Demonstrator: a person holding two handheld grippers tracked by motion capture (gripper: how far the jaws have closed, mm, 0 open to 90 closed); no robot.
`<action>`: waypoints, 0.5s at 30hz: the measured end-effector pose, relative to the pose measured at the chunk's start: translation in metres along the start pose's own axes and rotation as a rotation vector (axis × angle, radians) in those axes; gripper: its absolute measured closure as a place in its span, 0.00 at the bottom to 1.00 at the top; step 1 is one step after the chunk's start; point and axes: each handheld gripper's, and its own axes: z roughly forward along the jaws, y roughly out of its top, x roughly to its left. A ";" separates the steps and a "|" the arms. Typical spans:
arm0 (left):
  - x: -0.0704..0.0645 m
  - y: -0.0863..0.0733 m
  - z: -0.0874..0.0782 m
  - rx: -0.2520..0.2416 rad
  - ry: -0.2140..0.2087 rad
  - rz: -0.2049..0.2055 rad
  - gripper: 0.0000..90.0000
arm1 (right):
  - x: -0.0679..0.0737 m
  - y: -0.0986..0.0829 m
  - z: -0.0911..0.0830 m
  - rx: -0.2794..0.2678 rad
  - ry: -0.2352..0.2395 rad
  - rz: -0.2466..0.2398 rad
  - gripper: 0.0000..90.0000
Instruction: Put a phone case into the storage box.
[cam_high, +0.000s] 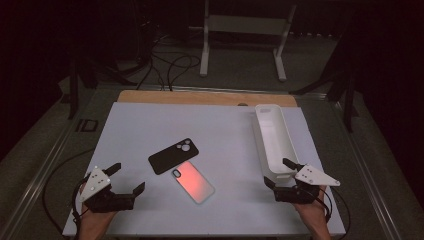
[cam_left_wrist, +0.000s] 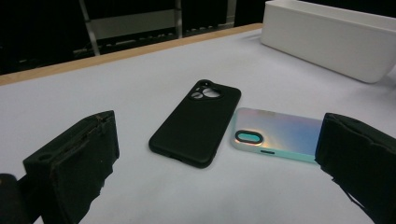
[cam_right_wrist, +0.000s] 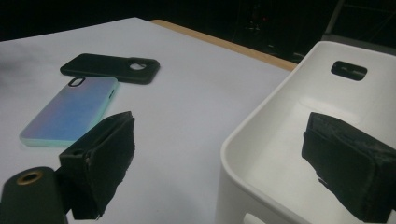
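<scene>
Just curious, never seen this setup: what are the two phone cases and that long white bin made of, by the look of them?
Black phone case: probably soft rubbery plastic or silicone; matte, no glare. Iridescent phone case: likely hard glossy plastic; its sheen shifts from pink to blue-green between views. White bin: seemingly moulded plastic, smooth and slightly satin, with rounded corners and a cut-out handle slot.

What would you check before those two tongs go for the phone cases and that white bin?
1. Left tongs open wide enough for a case: ok, jaws stand apart with nothing between them.
2. Right tongs free: ok, open and empty, at the near end of the white bin.
3. Black case reachable: ok, it lies flat on the table, camera cutout up.
4. Iridescent case apart from the black one: cannot tell, their edges meet or nearly so.
5. Bin has room: ok, the inside looks empty in the right gripper view.
</scene>
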 end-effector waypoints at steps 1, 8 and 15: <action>0.000 0.000 0.000 0.001 0.005 0.007 0.00 | 0.000 0.000 0.001 0.005 -0.001 0.007 0.10; 0.001 -0.002 0.001 0.007 0.009 0.007 0.00 | 0.000 0.000 0.002 0.018 -0.009 0.020 0.09; 0.002 -0.001 0.002 0.007 0.022 0.003 0.00 | 0.001 0.003 0.005 0.040 -0.004 0.025 0.09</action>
